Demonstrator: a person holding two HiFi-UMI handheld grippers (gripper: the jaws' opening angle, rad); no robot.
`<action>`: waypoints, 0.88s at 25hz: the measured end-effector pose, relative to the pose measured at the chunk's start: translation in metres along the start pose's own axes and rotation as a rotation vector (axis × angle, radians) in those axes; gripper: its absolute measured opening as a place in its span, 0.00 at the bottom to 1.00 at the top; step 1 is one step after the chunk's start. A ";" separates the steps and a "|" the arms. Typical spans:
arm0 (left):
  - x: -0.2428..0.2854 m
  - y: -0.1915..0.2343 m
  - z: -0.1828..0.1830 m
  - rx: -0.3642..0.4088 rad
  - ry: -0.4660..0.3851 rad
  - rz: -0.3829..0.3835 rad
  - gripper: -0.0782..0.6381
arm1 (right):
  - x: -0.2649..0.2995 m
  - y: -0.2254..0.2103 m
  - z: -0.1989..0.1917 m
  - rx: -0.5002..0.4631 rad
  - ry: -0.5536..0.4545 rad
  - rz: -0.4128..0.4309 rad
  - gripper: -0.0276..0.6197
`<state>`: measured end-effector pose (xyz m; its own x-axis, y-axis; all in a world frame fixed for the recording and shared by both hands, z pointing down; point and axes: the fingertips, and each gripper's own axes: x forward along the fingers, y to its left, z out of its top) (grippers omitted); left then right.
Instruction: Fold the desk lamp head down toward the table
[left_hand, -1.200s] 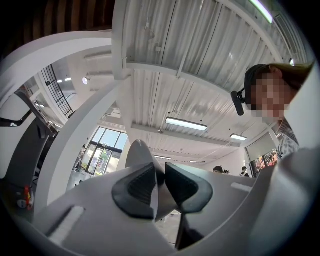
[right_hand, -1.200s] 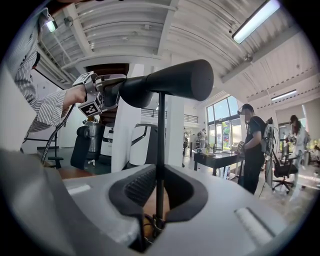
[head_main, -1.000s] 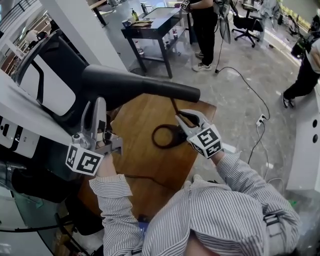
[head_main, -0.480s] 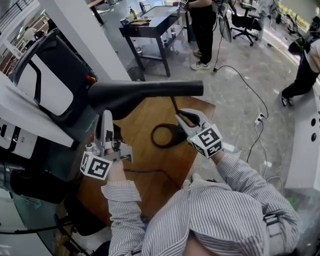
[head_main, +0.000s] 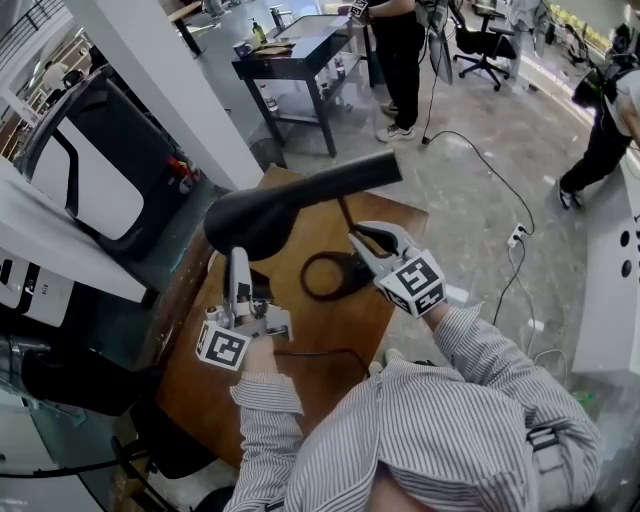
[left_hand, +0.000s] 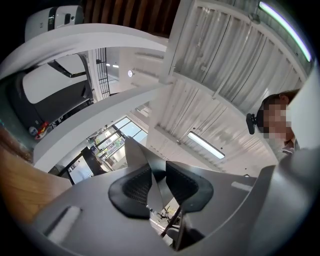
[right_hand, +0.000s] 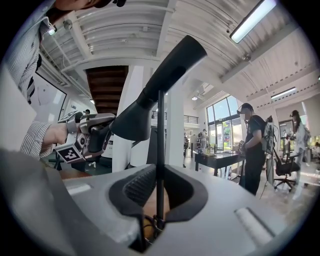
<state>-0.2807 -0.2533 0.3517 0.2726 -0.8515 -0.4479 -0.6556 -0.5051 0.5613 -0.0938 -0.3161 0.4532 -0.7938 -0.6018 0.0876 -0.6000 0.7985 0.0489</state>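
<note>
Your right gripper (right_hand: 160, 187) was clenched on the lamp's stem (right_hand: 160, 150), a thin black rod standing upright between the ribbed pads, with the ring base (head_main: 330, 272) low beneath those fingers on the brown wooden table (head_main: 300, 370). Your left gripper (left_hand: 159, 187) was grasping the lamp head (head_main: 290, 205) by a thin, sheet-like edge at its wide end, and that edge stood on end between the dark pads.

The head lay directly above your left fingers and up and to the left of your right fingers. Its long axis ran from the broad, rounded end over your left fingers, slanting up and away to the narrow end beyond your right fingers. Your left hand was the nearer one to the end that has to come down, so the fold looked like a pull toward the table from that side while the right hand steadied the rod.

The head was smooth matte black, flaring like a horn; it probably offers little friction at so thin an edge
</note>
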 end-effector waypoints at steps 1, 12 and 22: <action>-0.001 0.000 -0.006 -0.032 -0.005 -0.005 0.21 | 0.000 0.000 0.000 0.000 0.000 0.001 0.12; -0.014 0.007 -0.072 -0.318 -0.035 -0.005 0.22 | 0.000 -0.001 -0.001 0.009 -0.010 0.000 0.12; -0.017 0.003 -0.115 -0.496 -0.027 -0.013 0.22 | 0.002 -0.001 0.001 0.017 -0.015 0.007 0.12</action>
<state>-0.2061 -0.2563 0.4411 0.2559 -0.8443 -0.4708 -0.2364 -0.5269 0.8164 -0.0952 -0.3179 0.4526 -0.7994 -0.5964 0.0725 -0.5959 0.8025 0.0313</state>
